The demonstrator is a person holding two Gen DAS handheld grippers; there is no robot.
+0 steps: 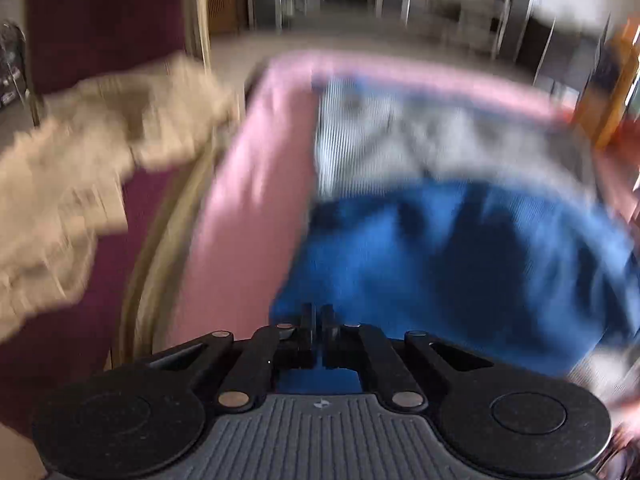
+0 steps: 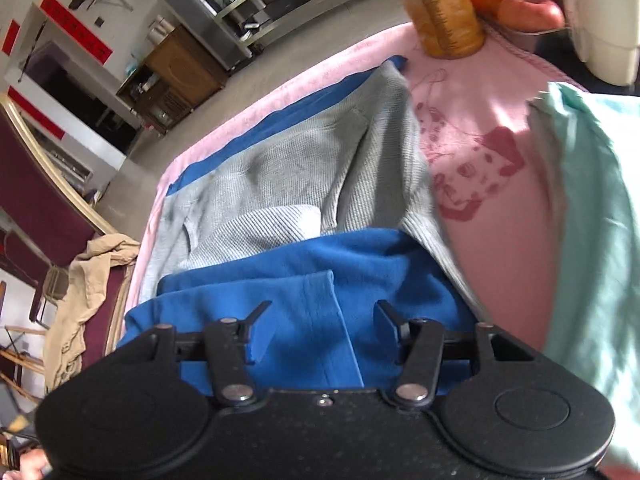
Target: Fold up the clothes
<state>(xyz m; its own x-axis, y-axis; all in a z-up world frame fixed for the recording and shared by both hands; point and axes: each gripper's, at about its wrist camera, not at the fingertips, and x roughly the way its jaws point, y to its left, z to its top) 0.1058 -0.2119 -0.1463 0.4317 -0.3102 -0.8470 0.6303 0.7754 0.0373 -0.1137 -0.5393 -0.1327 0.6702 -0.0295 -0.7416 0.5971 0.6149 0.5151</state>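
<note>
My left gripper [image 1: 318,318] hangs with its fingers pressed together over the near edge of the blue garment [image 1: 460,264]; the blurred left view does not show whether any fabric is pinched between them, so I judge a lift from here could come up empty. My right gripper [image 2: 320,316] stands with fingers apart above a folded blue flap [image 2: 304,308], the cloth lying between them but unpressed; closing now could catch only the top layer and drag the fold askew. The blue garment lies partly over a grey ribbed garment [image 2: 304,168], both spread on a pink blanket [image 2: 496,216] printed with a red cartoon figure. A mint-green cloth [image 2: 592,208] lies just beside on the right, near enough to snag. A tan garment [image 1: 80,168] slumps over a maroon chair [image 1: 104,20], and an amber bottle [image 2: 444,12] at the blanket's far end could topple if the blanket is tugged.
</note>
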